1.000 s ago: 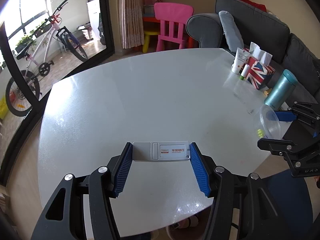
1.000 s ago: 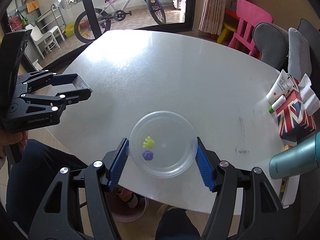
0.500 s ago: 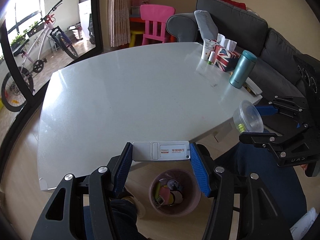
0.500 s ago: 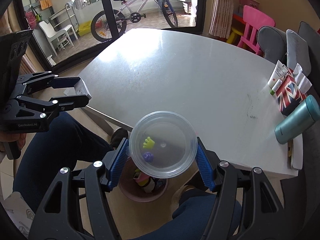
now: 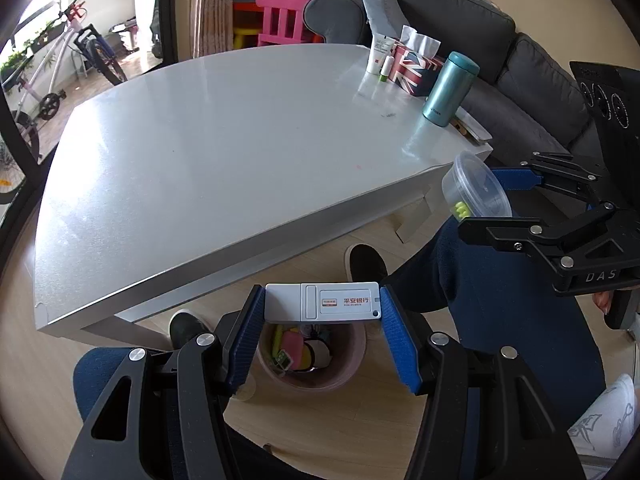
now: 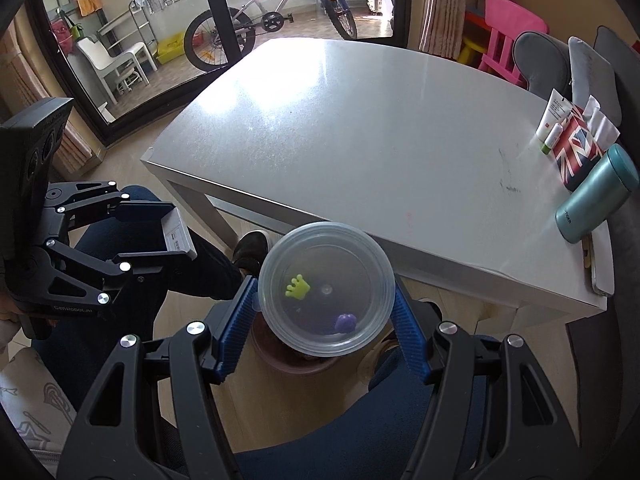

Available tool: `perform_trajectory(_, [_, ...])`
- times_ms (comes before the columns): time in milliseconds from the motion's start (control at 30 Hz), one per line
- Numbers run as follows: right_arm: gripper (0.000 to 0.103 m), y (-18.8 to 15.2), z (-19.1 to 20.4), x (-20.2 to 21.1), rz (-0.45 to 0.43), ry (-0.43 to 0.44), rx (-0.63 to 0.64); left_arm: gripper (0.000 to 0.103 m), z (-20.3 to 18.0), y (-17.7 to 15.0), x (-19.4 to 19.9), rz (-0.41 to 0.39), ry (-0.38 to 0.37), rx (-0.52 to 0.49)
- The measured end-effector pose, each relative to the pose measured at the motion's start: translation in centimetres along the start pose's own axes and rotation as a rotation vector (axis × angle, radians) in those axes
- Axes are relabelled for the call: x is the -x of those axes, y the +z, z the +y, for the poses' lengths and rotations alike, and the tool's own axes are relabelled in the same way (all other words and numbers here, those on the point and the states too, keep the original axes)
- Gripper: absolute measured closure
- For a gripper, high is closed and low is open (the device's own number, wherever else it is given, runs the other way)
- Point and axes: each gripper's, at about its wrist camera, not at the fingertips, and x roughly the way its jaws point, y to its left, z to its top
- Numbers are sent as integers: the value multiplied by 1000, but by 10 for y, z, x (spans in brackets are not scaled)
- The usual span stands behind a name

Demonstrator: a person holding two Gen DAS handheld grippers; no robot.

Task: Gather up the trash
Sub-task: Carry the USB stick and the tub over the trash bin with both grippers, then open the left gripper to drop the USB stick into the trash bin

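Note:
My left gripper [image 5: 322, 330] is shut on a flat white card-like device [image 5: 322, 302] with red print, held over a pink trash bin [image 5: 312, 364] on the floor that has several bits of trash in it. My right gripper [image 6: 326, 320] is shut on a clear round plastic container [image 6: 326, 294] holding a yellow piece and a purple piece, above the same bin [image 6: 292, 360], mostly hidden behind it. The right gripper [image 5: 516, 208] with the container [image 5: 476, 188] shows in the left wrist view; the left gripper [image 6: 160, 232] with the device [image 6: 178, 232] shows in the right wrist view.
A white table [image 5: 224, 152] stands ahead of the bin. At its far right are a teal flask [image 5: 450, 88], a Union Jack tissue box [image 5: 416, 66] and a white tube [image 5: 378, 54]. The person's legs [image 5: 480, 280] and shoes flank the bin. A grey sofa [image 5: 500, 40] is behind.
Both grippers have drawn back off the table edge and lowered, each keeping its object. The bin now sits right under the device and the container.

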Motion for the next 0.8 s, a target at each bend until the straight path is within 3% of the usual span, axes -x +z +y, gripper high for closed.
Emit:
perform_trajectory(67, [39, 0, -1, 0, 0, 2, -2, 46, -2, 0, 0, -2, -8, -5])
perform_trajectory(100, [39, 1, -1, 0, 0, 2, -4, 31, -2, 1, -1, 0, -5, -6])
perform_trajectory(133, [39, 1, -2, -1, 0, 3, -4, 6, -2, 1, -1, -9, -9, 0])
perform_trajectory(800, [39, -2, 2, -7, 13, 32, 1, 6, 22, 6, 13, -40, 44, 101])
